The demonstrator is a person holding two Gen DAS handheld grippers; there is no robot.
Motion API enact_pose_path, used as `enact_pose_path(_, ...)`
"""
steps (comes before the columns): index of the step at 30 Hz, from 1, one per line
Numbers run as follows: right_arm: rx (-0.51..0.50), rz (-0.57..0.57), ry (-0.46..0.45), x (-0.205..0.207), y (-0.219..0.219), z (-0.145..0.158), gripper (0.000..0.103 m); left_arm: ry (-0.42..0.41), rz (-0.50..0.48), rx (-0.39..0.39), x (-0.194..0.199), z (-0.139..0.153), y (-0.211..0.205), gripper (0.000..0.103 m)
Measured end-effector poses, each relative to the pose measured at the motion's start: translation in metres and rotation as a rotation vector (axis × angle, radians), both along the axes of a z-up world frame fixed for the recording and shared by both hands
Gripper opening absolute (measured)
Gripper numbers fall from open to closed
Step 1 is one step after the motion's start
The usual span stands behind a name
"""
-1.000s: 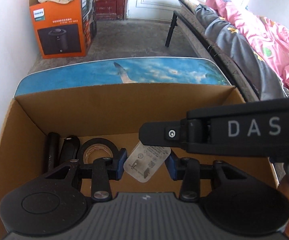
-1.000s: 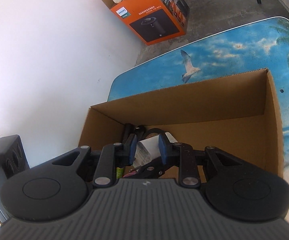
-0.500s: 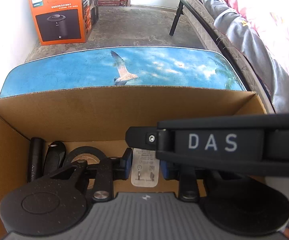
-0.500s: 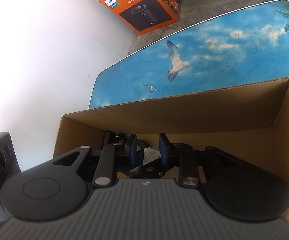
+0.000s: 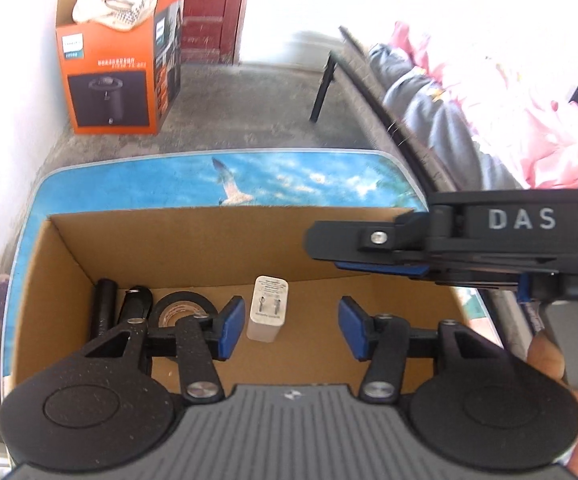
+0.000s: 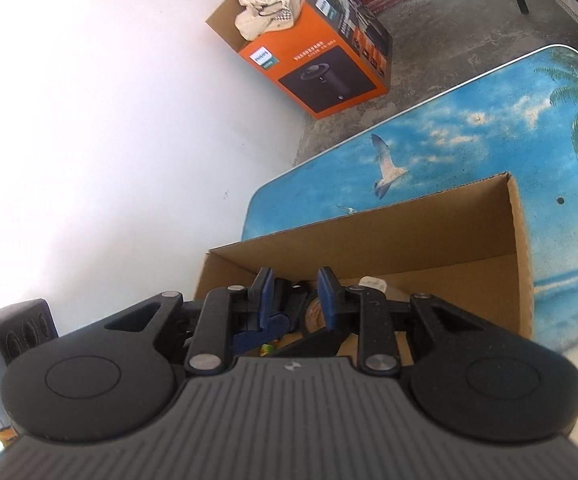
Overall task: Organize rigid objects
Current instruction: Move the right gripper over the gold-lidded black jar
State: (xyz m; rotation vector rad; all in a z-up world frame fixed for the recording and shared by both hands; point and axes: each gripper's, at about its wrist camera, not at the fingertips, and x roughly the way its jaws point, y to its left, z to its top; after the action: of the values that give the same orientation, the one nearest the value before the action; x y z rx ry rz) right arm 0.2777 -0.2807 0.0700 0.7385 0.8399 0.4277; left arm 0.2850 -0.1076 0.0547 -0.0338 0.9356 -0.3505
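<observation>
An open cardboard box (image 5: 193,236) stands on a blue beach-print table (image 5: 309,180). A white charger plug (image 5: 267,308) lies on the box floor, beside a roll of black tape (image 5: 181,308), a black clip-like object (image 5: 135,306) and a black cylinder (image 5: 103,308) in a row at the left. My left gripper (image 5: 291,330) is open and empty above the box, its left pad beside the charger. My right gripper (image 6: 295,300) is open and empty above the box's left part; its side shows in the left wrist view (image 5: 381,256). The box also shows in the right wrist view (image 6: 429,240).
An orange Philips carton (image 5: 113,76) with cloth in it stands on the concrete floor beyond the table. A bed with pink and grey bedding (image 5: 489,112) runs along the right. A white wall is at the left, with a black speaker (image 6: 17,332) by it.
My left gripper opened and let go of the white charger, which now lies on the box floor. Both grippers rose and drew back; the right one opened wider.
</observation>
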Motion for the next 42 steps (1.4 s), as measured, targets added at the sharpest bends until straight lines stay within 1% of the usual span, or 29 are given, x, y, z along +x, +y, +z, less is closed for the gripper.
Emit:
enact_pose_path(4,0.027,-0.013,-0.092,-0.058,-0.006,0.025,0.025,-0.120,-0.024,-0.022,-0.054,0.026,0.017,0.061)
enact_pose_path(8,0.040,-0.008,-0.155,-0.118,-0.004,0.032,0.027,-0.198,-0.075,-0.061,-0.113,0.035,0.037,0.069)
enact_pose_path(11,0.043,-0.006,-0.159,-0.156,0.002,0.022,0.028,-0.214,-0.099,-0.073,-0.152,0.027,0.050,0.077)
enact_pose_path(14,0.029,-0.008,-0.129,-0.184,0.015,0.002,0.029,-0.204,-0.126,-0.076,-0.182,0.011,0.061,0.081)
enact_pose_path(16,0.018,0.002,-0.090,-0.196,0.027,-0.015,0.030,-0.198,-0.146,-0.071,-0.198,-0.001,0.066,0.081)
enact_pose_path(18,0.011,0.020,-0.056,-0.202,0.041,-0.029,0.030,-0.198,-0.146,-0.066,-0.213,-0.014,0.071,0.085)
enact_pose_path(21,-0.010,0.048,-0.002,-0.202,0.069,-0.051,0.031,-0.201,-0.154,-0.034,-0.230,-0.037,0.075,0.085)
enact_pose_path(27,-0.102,0.069,0.048,-0.185,0.111,-0.074,0.032,-0.245,-0.131,0.135,-0.238,-0.079,0.065,0.085)
enact_pose_path(28,-0.106,0.072,0.053,-0.179,0.117,-0.077,0.032,-0.259,-0.128,0.155,-0.238,-0.085,0.066,0.085)
enact_pose_path(30,-0.117,0.076,0.070,-0.166,0.124,-0.082,0.032,-0.255,-0.127,0.181,-0.234,-0.095,0.064,0.085)
enact_pose_path(35,-0.157,0.089,0.095,-0.144,0.139,-0.095,0.032,-0.251,-0.130,0.196,-0.224,-0.115,0.057,0.085)
enact_pose_path(36,-0.150,0.091,0.094,-0.140,0.141,-0.097,0.034,-0.252,-0.128,0.200,-0.222,-0.118,0.055,0.084)
enact_pose_path(39,-0.158,0.103,0.086,-0.133,0.147,-0.097,0.035,-0.258,-0.113,0.194,-0.218,-0.122,0.052,0.084)
enact_pose_path(42,-0.178,0.119,0.083,-0.133,0.150,-0.095,0.039,-0.262,-0.114,0.183,-0.218,-0.123,0.052,0.084)
